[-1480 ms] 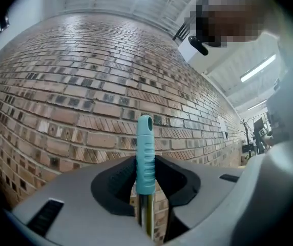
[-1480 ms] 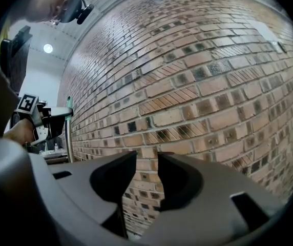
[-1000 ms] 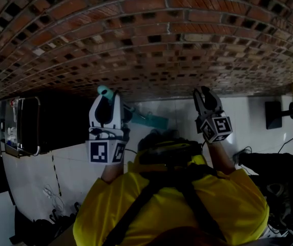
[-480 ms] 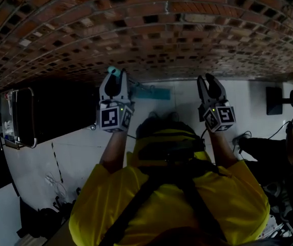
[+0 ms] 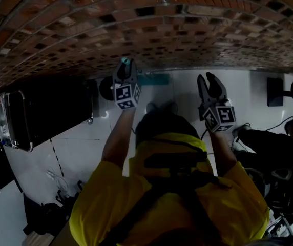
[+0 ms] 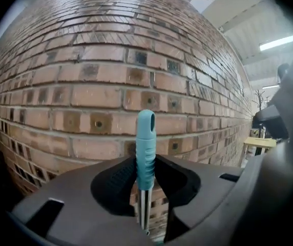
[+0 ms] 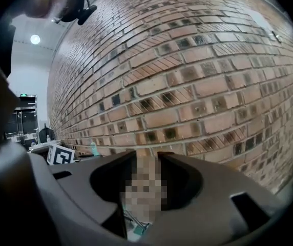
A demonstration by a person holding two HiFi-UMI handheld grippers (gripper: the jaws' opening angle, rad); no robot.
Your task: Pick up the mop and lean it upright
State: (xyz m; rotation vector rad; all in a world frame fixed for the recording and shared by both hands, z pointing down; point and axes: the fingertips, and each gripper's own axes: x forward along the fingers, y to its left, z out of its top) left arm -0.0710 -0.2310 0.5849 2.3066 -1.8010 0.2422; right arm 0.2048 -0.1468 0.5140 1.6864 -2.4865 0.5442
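The mop has a teal grip [image 6: 146,142] on a metal shaft [image 6: 143,209]. It stands upright just in front of the brick wall [image 6: 110,86], and my left gripper [image 6: 145,176] is shut on it just below the grip. In the head view the left gripper [image 5: 126,78] is raised near the wall with the teal grip tip [image 5: 125,62] poking above it. The mop's flat teal head [image 5: 154,79] lies on the floor at the wall's foot. My right gripper [image 5: 211,80] is held up to the right, open, with nothing in it. The right gripper view shows its jaws [image 7: 147,173] apart.
A dark case with a metal frame [image 5: 13,122] stands at the left. Cables [image 5: 54,178] lie on the white tiled floor. A black box [image 5: 274,91] and dark gear [image 5: 269,147] sit at the right. The left gripper's marker cube [image 7: 59,154] shows in the right gripper view.
My left gripper has carried the mop handle to the right and closer to the wall. The right gripper has stayed about where it was.
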